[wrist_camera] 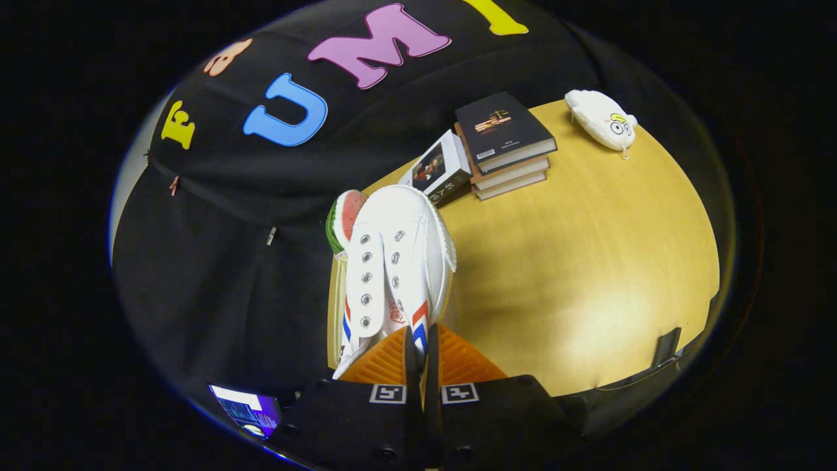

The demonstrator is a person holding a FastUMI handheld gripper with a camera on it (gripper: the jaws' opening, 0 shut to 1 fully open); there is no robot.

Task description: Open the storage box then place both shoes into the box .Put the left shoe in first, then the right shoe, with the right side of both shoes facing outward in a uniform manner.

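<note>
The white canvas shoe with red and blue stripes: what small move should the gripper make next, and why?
Probably keep the grip and carry the white canvas shoe with red and blue stripes toward the storage box. The gripper is closed on the shoe's heel end, and the shoe hangs lifted, its toe pointing away over the edge of the yellow wooden table. No box is visible ahead.

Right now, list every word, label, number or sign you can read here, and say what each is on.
Nothing here reads clearly.
Shoe, held in the closed jaws of the gripper: red mark by the stripes, too blurred to read.
Top book of the stack: gold title and small white label, too small to read.
Leaning book: cover lettering, too small.
Gripper: two square coded markers, no words.
</note>
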